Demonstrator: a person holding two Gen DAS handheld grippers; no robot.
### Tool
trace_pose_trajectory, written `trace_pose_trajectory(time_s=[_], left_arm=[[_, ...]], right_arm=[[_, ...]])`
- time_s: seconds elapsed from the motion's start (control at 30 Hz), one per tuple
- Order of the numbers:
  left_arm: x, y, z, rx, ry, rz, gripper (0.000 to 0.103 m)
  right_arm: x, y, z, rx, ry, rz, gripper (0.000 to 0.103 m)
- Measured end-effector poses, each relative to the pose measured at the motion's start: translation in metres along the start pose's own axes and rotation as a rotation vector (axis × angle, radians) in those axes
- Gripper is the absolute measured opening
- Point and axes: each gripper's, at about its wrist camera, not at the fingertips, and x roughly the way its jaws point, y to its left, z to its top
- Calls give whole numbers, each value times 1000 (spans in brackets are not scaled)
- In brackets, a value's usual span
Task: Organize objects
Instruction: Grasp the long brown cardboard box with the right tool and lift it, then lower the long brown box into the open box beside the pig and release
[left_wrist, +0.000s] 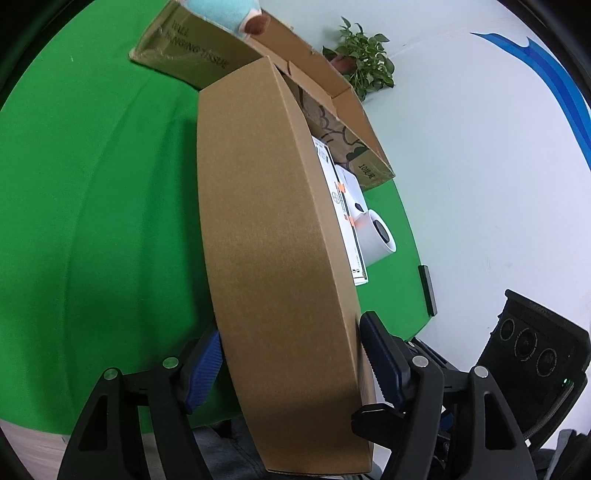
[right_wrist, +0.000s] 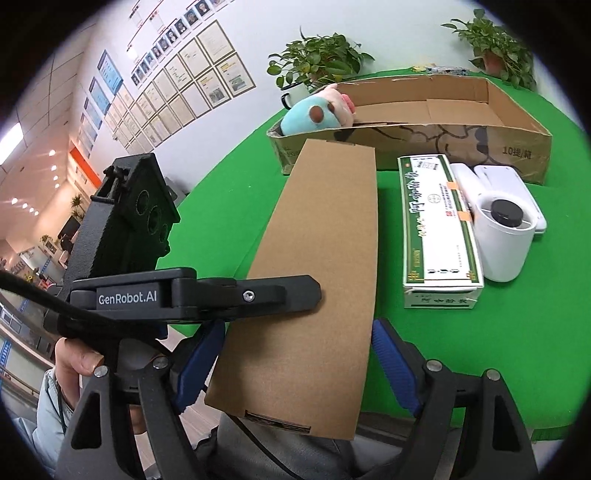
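office-type space, wall of framed certificates (right_wrist: 192, 70), potted plants (right_wrist: 317, 59), ceiling downlights, green-covered worktop (right_wrist: 229, 192)

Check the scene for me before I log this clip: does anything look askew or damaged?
Yes. The plush toy hangs over the open carton's end wall instead of lying inside. That carton's rim looks torn and ragged. The flat brown box juts past the table edge toward the person.

My claws (right_wrist: 297, 363) were black plastic with ribbed blue pads (right_wrist: 393, 362), silver screws and white "GenRobot.AI" lettering; a black cable trailed past my pale blue sleeve (right_wrist: 48, 417).
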Motion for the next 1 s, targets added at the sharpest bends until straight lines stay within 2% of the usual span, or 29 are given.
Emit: trace_pose_trajectory(time_s=[0.13, 0.23, 0.47, 0.77, 0.83, 0.93, 1.0], left_arm=[[-7, -15, 1, 49, -35, 35, 67], [-21, -33, 6, 94, -67, 62, 67], [-42, -81, 35, 193, -139, 74, 67], [-99, -144, 94, 341, -254, 86, 67], [-101, -180, 127, 367, -273, 101, 67], [-109, -204, 151, 391, -289, 117, 67], [-111, -222, 186, 401, -292, 125, 67]], right_arm=[[1, 7, 4, -21, 1, -6, 81], [-1, 19, 9, -71, -24, -48, 81], [-20, 32, 29, -109, -138, -95, 80], [-53, 46, 92, -161, -327, -166, 80], [-59, 45, 106, -155, -358, -176, 80], [-67, 42, 133, -142, -400, -177, 80], [-72, 40, 151, -135, -416, -171, 80]])
